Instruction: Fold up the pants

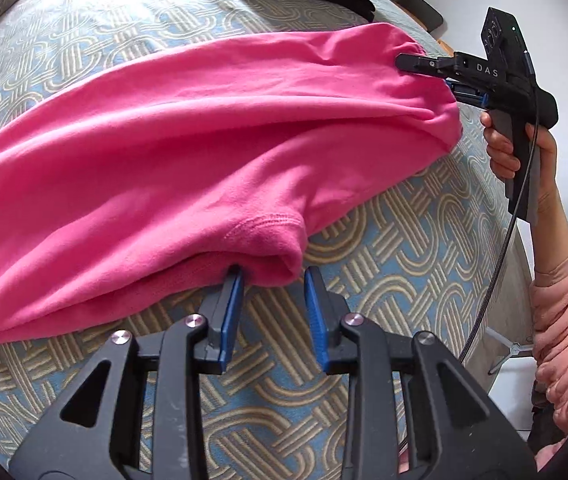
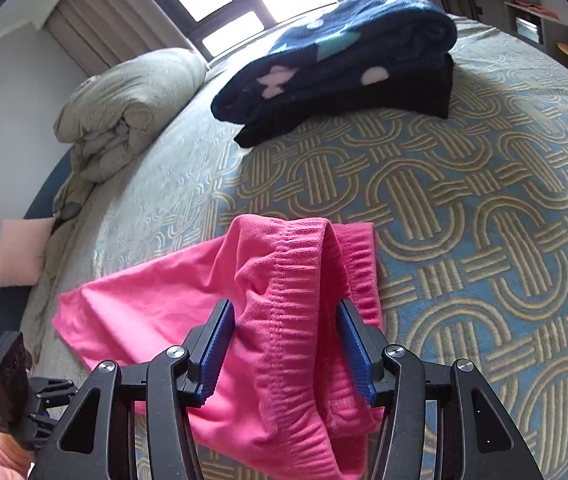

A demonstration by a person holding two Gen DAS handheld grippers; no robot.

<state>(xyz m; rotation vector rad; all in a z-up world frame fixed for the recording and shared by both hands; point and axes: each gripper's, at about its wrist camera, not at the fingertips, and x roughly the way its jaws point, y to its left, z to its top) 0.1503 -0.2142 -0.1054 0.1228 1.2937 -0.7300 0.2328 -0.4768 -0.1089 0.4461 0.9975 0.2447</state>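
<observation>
Pink pants (image 1: 188,152) lie folded lengthwise across the patterned bedspread (image 1: 404,240). At the near fold, my left gripper (image 1: 274,280) is open; its left fingertip touches the hem of the cloth, and the right one stands free over the bedspread. My right gripper (image 1: 428,78) sits at the waistband end, held by a person's hand (image 1: 504,152). In the right wrist view the right gripper (image 2: 286,316) is open, with the ribbed elastic waistband (image 2: 296,280) bunched loosely between its blue pads, which do not pinch it.
A folded dark blue fleece with pale shapes (image 2: 336,60) lies on the far part of the bed. A rolled grey-green duvet (image 2: 124,112) and a pink cushion (image 2: 20,252) sit at the left. The bed's edge (image 1: 520,248) runs close by the person's pink sleeve (image 1: 564,320).
</observation>
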